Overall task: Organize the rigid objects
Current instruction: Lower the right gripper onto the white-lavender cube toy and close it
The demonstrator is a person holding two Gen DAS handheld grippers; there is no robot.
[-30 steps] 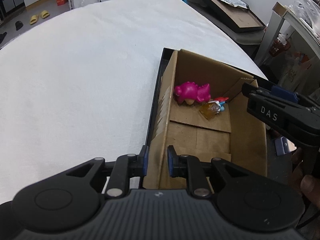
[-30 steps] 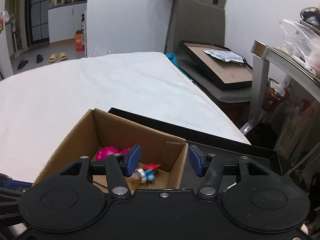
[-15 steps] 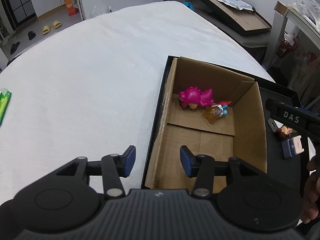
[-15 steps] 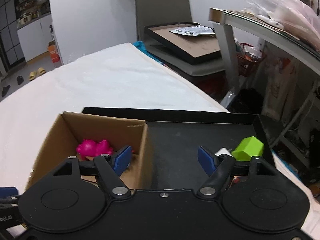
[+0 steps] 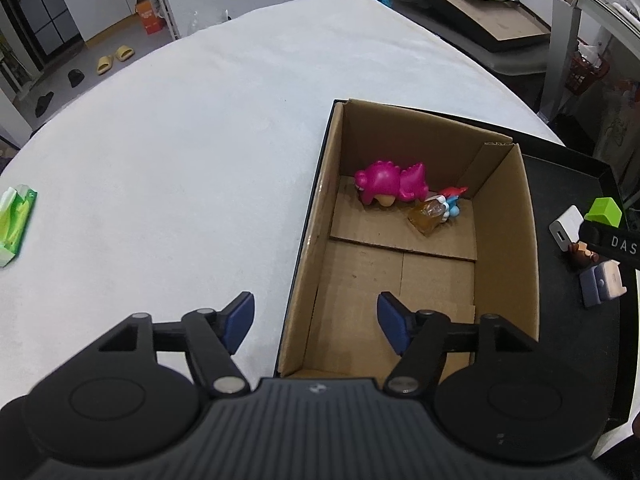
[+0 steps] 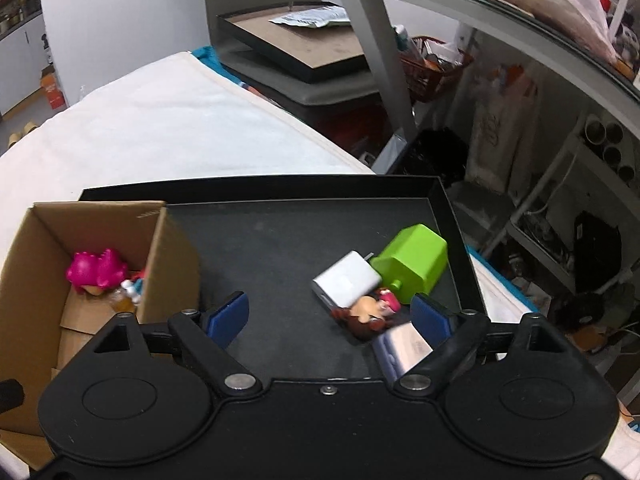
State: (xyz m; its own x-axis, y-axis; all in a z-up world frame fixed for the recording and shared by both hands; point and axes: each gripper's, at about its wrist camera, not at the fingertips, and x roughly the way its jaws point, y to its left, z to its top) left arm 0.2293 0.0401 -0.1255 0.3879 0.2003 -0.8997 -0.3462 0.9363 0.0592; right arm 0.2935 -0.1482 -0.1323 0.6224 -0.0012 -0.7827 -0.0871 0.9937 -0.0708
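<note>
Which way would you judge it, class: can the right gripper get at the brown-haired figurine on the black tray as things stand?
Probably yes. The right gripper, jaws opening and empty, points at the brown-haired figurine on the black tray. The white charger and a small box crowd it.

Home: slippers (image 5: 115, 57) on floor, white-sheeted bed (image 5: 180, 152), cluttered shelf rack (image 6: 592, 152)

Your left gripper (image 5: 316, 322): black ribbed housing, blue pads, silver pivot screws. Your right gripper (image 6: 330, 314): black, blue pads, round discs, white "DAS" lettering.
</note>
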